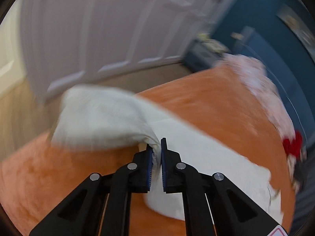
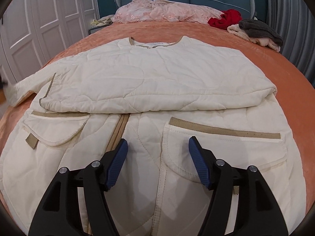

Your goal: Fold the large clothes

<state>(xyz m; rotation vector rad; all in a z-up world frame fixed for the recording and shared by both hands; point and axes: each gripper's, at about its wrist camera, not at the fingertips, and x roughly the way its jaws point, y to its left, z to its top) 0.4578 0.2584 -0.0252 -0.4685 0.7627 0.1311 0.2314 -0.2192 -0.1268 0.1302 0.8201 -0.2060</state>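
A: Item: cream quilted jacket (image 2: 137,74), front up on the orange bed (image 2: 295,98), one sleeve folded across the chest.

B: Left tongs (image 1: 157,155)?

A: Clenched on the sleeve end at nine o'clock, probably for folding inward. Right tongs (image 2: 157,153) released, hovering over the hem.

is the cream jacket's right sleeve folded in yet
Yes. One sleeve lies folded across the cream jacket; the left gripper pinches the other.

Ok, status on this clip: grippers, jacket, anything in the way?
Left gripper shut on a sleeve. Right gripper open over the cream jacket, one sleeve folded across. Clothes pile far off, not obstructing.
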